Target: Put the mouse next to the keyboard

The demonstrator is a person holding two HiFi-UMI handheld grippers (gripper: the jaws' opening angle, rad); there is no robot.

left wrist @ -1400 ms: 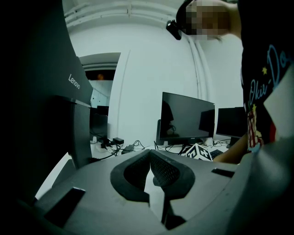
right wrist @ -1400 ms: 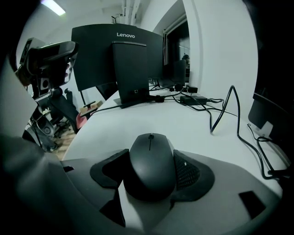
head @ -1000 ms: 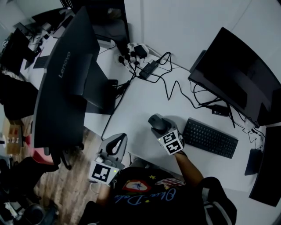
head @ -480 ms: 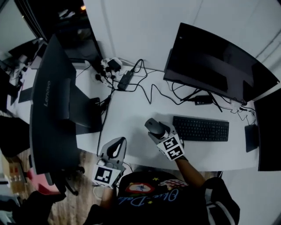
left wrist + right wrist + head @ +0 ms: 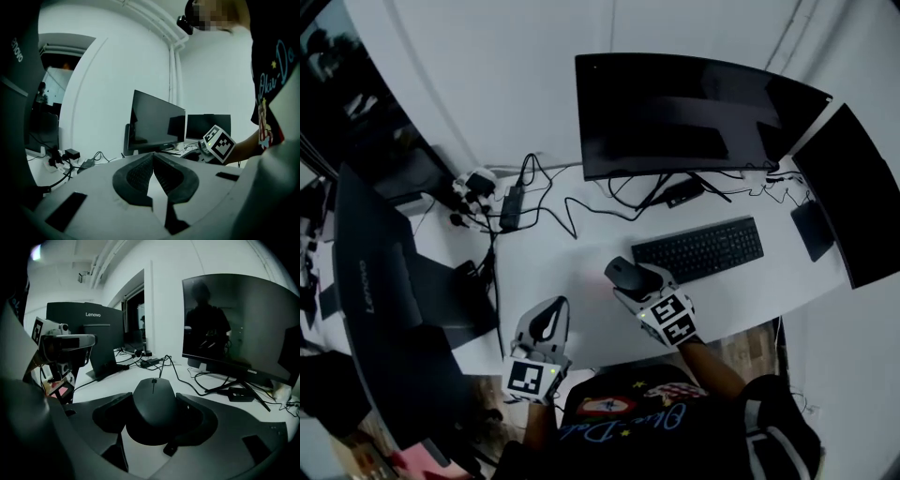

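A dark grey mouse (image 5: 153,408) sits between the jaws of my right gripper (image 5: 154,420), which is shut on its sides. In the head view the mouse (image 5: 626,274) is over the white desk (image 5: 581,262), just left of the black keyboard (image 5: 697,249), with my right gripper (image 5: 639,284) behind it. My left gripper (image 5: 547,321) hangs at the desk's front edge, lower left. Its jaws meet at the tips with nothing between them (image 5: 153,155).
A curved monitor (image 5: 698,117) stands behind the keyboard, a second screen (image 5: 851,192) to the right. Black cables (image 5: 572,211) and a power strip (image 5: 508,206) lie at the back left. A dark Lenovo monitor (image 5: 384,319) stands at the left.
The head camera has swung right, so the scene shifted left. My right gripper still holds the mouse, close to the keyboard's left end. The left gripper stays low at the desk edge.
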